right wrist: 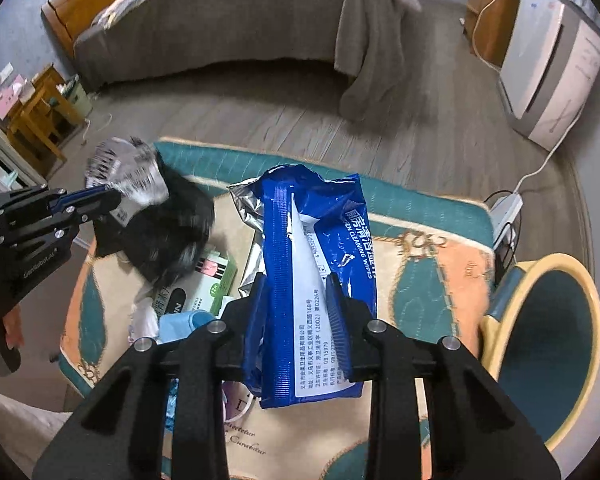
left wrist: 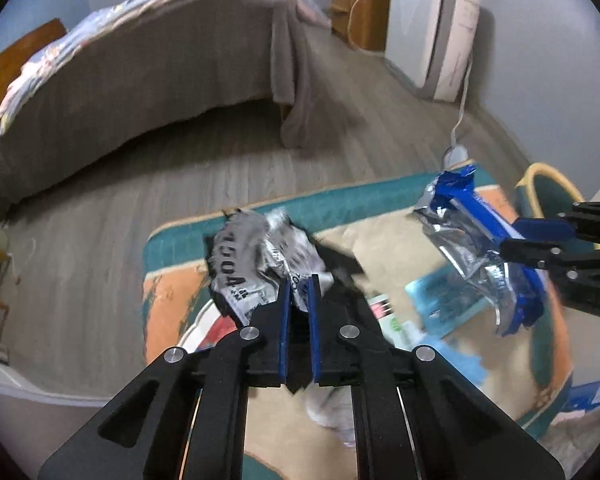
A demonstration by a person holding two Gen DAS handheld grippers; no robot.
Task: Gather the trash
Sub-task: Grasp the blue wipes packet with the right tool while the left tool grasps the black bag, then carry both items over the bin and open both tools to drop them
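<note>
- Nearest the lens in the right wrist view, the right gripper is clamped on a blue wipes packet, which stands upright at frame centre, lifted off the rug.
- At centre of the left wrist view, the left gripper has its jaws nearly together, pinching a crumpled silver-and-black wrapper, also held up off the rug.
- More litter lies on the rug at lower left of the right view.
- Step in hand appears to be carrying, with both pieces picked up.
- Next probably calls for moving them over the yellow-rimmed bin, lower right, then releasing.
</note>
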